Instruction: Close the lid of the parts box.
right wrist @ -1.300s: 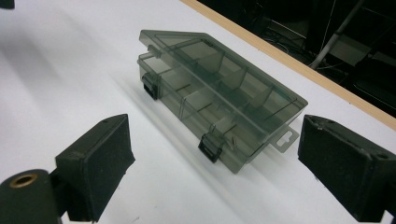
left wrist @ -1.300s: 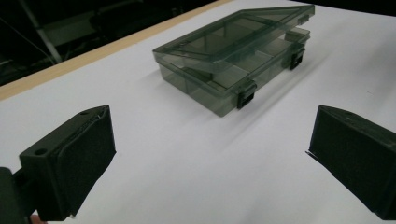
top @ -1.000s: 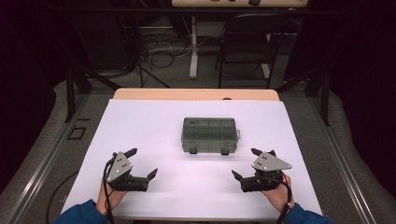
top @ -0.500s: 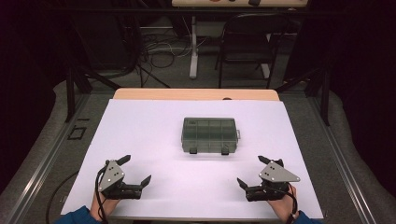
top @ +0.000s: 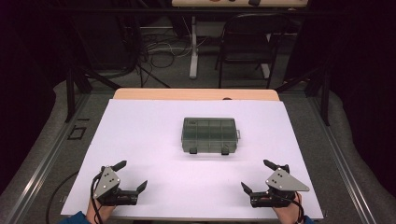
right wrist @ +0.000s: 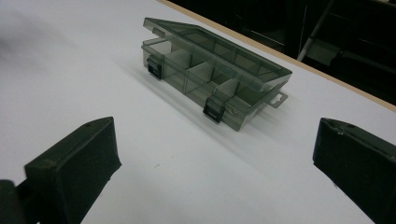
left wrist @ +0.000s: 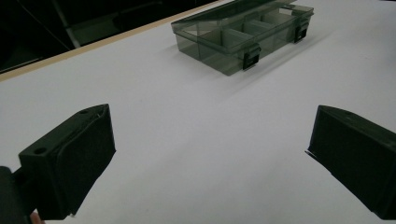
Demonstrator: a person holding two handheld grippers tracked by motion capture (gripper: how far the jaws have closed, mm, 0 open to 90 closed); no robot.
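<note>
A smoky translucent compartment box (top: 209, 135) is being seen near the middle of the white table sheet (top: 149, 126), with its 2 black latches (top: 192, 150) facing the person's side. In the right gripper view the box (right wrist: 215, 91) is being shown with its lid sitting slightly raised along the latch side, so that a thin gap is being left above the front wall; inner dividers are being made out through the plastic, and a small hang tab is being seen at one end. In the left gripper view the same box (left wrist: 243, 37) is being seen far ahead and toward the upper right.

The left gripper (top: 131, 176) is being held low near the front left corner of the sheet, well apart from the box, with its jaws being spread wide and nothing being held between them. The right gripper (top: 256, 176) is being held near the front right corner, likewise well apart from the box, with its jaws also being spread wide and empty. Each gripper is being held by 1 hand (top: 286, 211) coming in from the bottom edge.

A chair (top: 247, 42) is being seen beyond the table's far end.
</note>
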